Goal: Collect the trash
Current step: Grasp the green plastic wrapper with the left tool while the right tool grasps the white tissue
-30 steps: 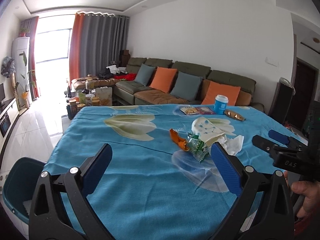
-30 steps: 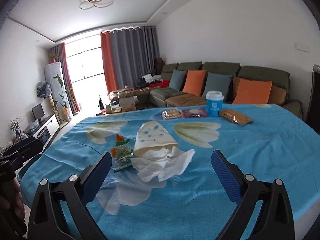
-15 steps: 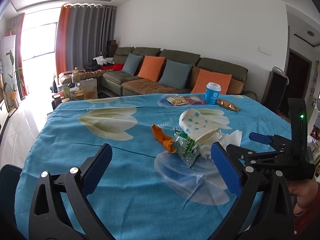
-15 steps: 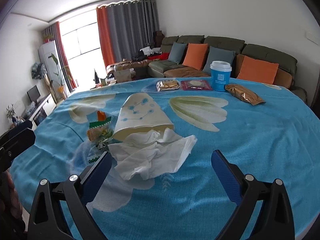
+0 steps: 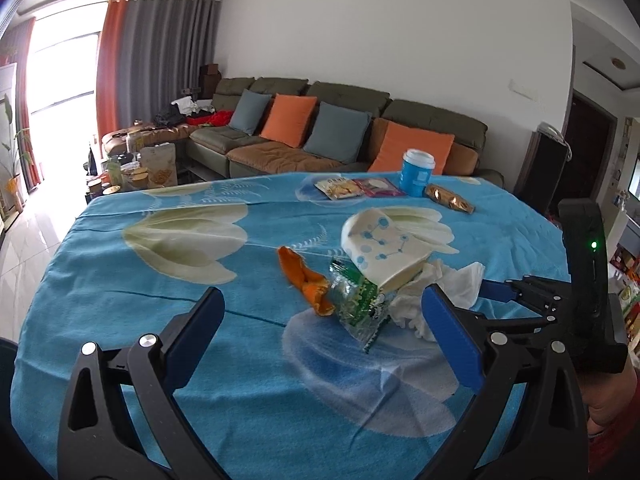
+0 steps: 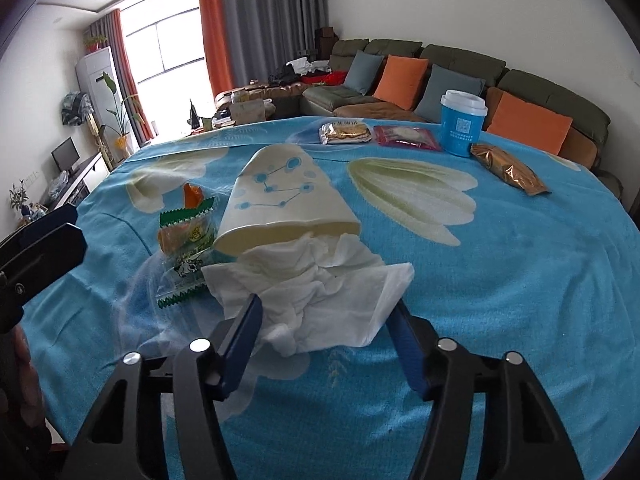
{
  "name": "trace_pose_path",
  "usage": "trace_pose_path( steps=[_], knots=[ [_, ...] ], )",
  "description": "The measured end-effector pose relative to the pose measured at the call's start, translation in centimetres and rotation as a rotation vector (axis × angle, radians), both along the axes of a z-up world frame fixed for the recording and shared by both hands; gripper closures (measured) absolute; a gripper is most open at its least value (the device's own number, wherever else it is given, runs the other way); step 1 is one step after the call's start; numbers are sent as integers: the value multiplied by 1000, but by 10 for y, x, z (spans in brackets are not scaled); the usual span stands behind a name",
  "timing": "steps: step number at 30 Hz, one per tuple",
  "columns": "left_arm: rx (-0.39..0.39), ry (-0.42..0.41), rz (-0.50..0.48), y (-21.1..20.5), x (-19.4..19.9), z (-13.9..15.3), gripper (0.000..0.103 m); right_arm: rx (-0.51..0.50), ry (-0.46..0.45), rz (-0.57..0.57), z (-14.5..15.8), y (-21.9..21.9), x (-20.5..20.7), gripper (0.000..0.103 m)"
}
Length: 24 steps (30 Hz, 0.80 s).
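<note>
A pile of trash lies mid-table: a tipped white paper cup with blue dots (image 6: 284, 196) (image 5: 384, 246), a crumpled white tissue (image 6: 316, 296) (image 5: 448, 280) spilling from it, a green-edged clear wrapper (image 6: 184, 236) (image 5: 358, 304) and an orange wrapper (image 5: 304, 280) (image 6: 192, 196). My right gripper (image 6: 326, 320) is open, its fingers on either side of the tissue's near edge; it also shows in the left wrist view (image 5: 532, 296). My left gripper (image 5: 324, 328) is open and empty, just short of the green wrapper.
The table has a blue flowered cloth (image 5: 160, 320). At its far side stand a blue lidded cup (image 6: 462, 124), two snack packets (image 6: 346, 132) and a gold packet (image 6: 508, 170). A sofa (image 5: 340, 136) with cushions lies behind.
Both grippers moved forward toward the trash pile. My right gripper's fingers have narrowed around the tissue. The left gripper has swung right and closer to the wrappers.
</note>
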<state>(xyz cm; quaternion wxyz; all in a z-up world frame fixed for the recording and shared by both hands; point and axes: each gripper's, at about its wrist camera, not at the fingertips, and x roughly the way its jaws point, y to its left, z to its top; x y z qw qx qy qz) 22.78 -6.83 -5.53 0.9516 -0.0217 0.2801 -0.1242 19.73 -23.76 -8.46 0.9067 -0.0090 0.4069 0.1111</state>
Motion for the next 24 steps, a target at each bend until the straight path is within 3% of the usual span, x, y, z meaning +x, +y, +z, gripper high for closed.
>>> trace_pose_path(
  steps=[1, 5, 7, 11, 20, 24],
  knots=[
    [4, 6, -5, -2, 2, -1, 6, 3, 8, 4, -2, -1, 1, 60],
    [15, 17, -32, -12, 9, -4, 6, 29, 15, 14, -3, -4, 0, 67],
    [21, 19, -45, -17, 12, -5, 6, 50, 15, 18, -2, -8, -1, 79],
    [29, 56, -68, -28, 24, -10, 6, 91, 15, 31, -2, -14, -3, 92],
    [34, 105, -122, -47, 38, -16, 6, 152, -41, -6, 10, -37, -14, 94],
    [29, 150, -125, -50, 46, -22, 30, 158, -64, -24, 17, -46, -20, 94]
  ],
)
